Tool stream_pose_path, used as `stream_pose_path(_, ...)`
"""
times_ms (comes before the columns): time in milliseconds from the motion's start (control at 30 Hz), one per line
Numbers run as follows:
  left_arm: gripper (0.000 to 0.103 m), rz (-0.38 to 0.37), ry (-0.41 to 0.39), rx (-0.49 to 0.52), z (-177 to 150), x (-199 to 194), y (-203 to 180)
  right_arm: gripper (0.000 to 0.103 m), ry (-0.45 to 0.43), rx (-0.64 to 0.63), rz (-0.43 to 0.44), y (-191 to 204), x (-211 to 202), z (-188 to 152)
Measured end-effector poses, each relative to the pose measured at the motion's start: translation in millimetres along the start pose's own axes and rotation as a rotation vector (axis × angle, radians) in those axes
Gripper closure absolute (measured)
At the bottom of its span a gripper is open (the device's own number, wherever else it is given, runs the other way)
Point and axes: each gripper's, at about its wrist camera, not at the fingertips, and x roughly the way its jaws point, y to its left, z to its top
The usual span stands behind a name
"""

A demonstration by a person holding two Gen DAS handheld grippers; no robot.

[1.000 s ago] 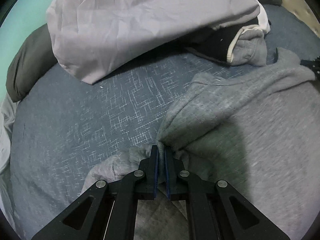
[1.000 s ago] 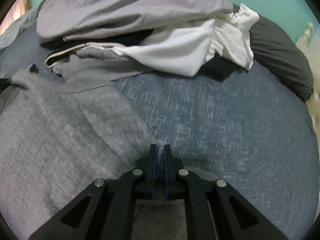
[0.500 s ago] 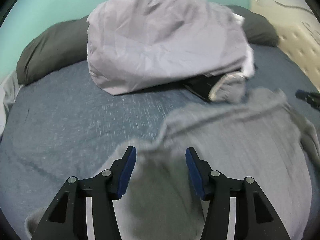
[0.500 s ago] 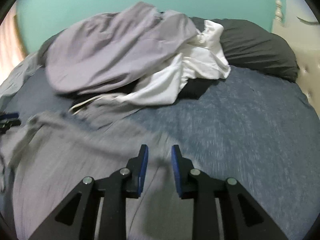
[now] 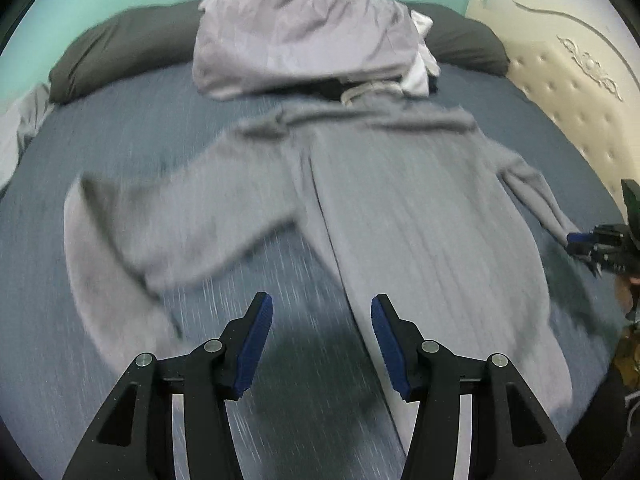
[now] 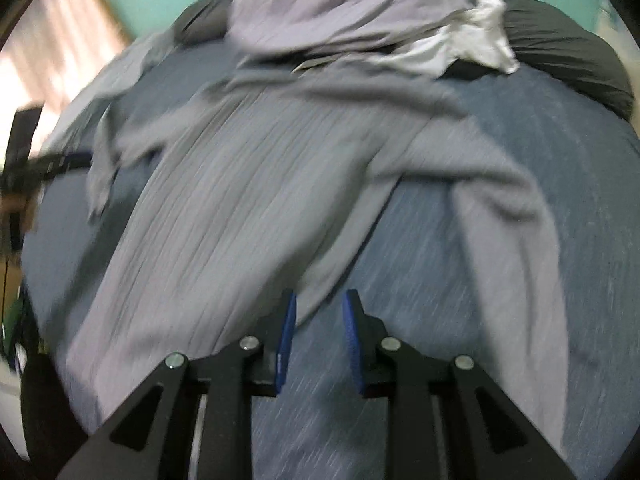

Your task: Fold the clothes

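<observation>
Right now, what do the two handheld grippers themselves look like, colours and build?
Both look alike. The left gripper and right gripper each have two matte black angular fingers with triangular cut-outs, round silver pivot pins, and blue ribbed pads lining the inner faces. No cables, markings or sleeves are visible in either wrist view.

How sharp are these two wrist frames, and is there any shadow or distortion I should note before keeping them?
Left wrist view: the grey sweater and blue bedsheet streak with motion blur, the left gripper stays crisp, and a dark shadow falls below its open jaws. Right wrist view: heavier smear, horizon tilted, fisheye bending the bed edges, right gripper sharp.
</observation>
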Motion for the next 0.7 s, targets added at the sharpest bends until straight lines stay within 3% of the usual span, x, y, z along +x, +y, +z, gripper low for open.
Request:
stream_pose_path(267,0.047,-0.010,0.075,-0.009,-81.1,-24.9,-28.4,0.079,0.083,-0.112,0.021,77.5,-8.8,-75.8)
stream_pose_path(333,0.047,-0.011,0.081,-0.014,-95.5,-31.0,-33.3,0.073,0.098,-0.138,0.025,95.4,-6.8,-88.2)
stream_pose_path(500,0.047,-0.012,0.066,-0.043,-121.6,-47.7,-39.0,0.070,0.127,-0.164,0.048,133.1,0.7,-108.4)
stream_pose_path(700,0.047,-0.022,0.051,-0.074,-142.2,-57.5,-40.0,0.067,0.137,-0.146,0.030,152.9,16.7,-109.8)
